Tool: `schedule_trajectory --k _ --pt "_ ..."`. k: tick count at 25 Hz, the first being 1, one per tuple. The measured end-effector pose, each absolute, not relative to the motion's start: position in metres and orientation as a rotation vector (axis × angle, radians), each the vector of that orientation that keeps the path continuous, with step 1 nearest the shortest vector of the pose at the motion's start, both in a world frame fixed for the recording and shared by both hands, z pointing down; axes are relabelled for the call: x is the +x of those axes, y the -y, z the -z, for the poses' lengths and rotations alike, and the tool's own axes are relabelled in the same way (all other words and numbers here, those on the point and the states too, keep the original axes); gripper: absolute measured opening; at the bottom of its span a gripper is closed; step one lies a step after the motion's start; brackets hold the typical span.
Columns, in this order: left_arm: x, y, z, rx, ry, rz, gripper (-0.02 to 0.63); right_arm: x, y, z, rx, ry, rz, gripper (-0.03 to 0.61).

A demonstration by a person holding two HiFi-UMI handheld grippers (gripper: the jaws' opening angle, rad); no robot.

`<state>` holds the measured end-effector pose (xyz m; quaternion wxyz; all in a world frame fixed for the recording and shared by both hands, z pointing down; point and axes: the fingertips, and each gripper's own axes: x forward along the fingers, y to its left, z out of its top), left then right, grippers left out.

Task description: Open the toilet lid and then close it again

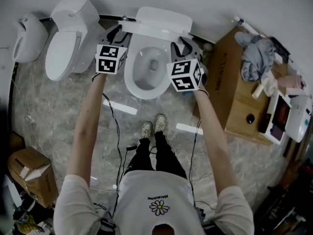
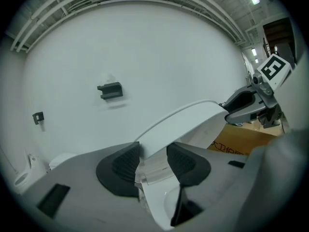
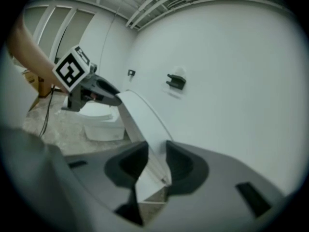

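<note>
- Your left tongs (image 2: pixel 153 156) stand apart, with the left side edge of the toilet lid (image 1: pixel 164 22) between the pads. They look loose on it rather than clamped.
- Your right tongs (image 3: pixel 157 161) are parted the same way around the lid's right side edge.
- The lid is raised at the back of the open bowl (image 1: pixel 145 70), and its width runs straight from one tongs to the other.
- Both hands are equally near. To close it, I judge you should bring both edges down toward yourself evenly, or the lid may twist.
</note>
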<state>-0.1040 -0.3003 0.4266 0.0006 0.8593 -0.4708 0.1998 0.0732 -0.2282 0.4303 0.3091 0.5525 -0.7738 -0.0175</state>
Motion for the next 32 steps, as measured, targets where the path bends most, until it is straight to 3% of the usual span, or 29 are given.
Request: schedule_trajectory --k 32 --pt "-0.146 0.149 -0.583 2.702 0.97 -1.227 0.259 0.027 0.084 -0.578 1.17 1.965 -0.071 0.15"
